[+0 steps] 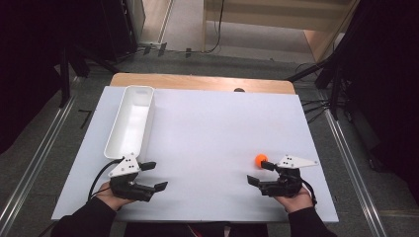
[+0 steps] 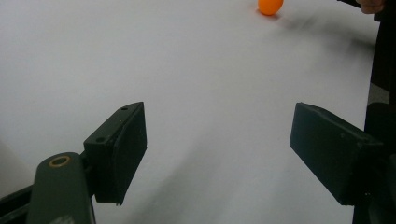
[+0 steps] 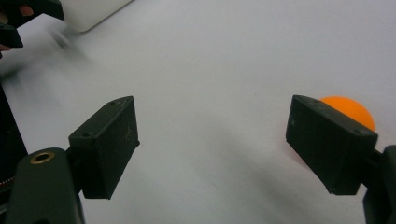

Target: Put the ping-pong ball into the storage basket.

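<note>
An orange ball rests on the white table top at the right, just beyond the far jaw of my right gripper. That gripper lies low near the front edge, jaws wide open with nothing between them. In the right gripper view the ball peeks out behind the right-hand jaw, outside the gap of the gripper. My left gripper sits at the front left, open and empty. Its own view has the left gripper over bare table, and the ball far off at the top.
A long white bin stands at the left, reaching from just beyond my left gripper toward the far edge. Its corner appears in the right gripper view. A wooden strip borders the far side. Floor rails and cables surround the table.
</note>
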Demonstrator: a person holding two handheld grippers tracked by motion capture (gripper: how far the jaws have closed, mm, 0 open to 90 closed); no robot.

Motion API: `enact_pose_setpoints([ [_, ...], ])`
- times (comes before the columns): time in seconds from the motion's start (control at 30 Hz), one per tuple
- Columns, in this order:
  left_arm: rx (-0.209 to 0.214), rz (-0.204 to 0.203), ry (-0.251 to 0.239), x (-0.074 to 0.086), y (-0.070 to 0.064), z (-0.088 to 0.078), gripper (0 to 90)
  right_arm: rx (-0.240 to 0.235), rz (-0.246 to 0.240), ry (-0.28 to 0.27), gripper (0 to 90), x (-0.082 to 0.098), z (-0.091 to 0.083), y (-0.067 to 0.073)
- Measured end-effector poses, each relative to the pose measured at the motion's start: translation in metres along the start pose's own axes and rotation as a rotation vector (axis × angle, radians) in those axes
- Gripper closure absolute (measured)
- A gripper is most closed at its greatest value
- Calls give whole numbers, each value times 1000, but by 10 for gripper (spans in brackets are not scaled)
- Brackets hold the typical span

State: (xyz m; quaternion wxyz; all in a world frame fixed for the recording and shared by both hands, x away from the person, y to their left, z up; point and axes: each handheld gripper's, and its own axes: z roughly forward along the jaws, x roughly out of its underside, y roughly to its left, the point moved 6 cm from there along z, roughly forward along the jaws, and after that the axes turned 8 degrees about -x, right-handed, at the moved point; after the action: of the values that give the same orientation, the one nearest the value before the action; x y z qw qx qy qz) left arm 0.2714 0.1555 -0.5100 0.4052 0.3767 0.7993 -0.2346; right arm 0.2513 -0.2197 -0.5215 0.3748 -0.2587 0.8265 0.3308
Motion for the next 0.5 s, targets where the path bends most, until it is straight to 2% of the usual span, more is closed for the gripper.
enact_pose_setpoints([
  [0.5, 2, -8, 6, 0, -1, 1, 193, -4, 0, 11, 158, 0, 1, -1],
])
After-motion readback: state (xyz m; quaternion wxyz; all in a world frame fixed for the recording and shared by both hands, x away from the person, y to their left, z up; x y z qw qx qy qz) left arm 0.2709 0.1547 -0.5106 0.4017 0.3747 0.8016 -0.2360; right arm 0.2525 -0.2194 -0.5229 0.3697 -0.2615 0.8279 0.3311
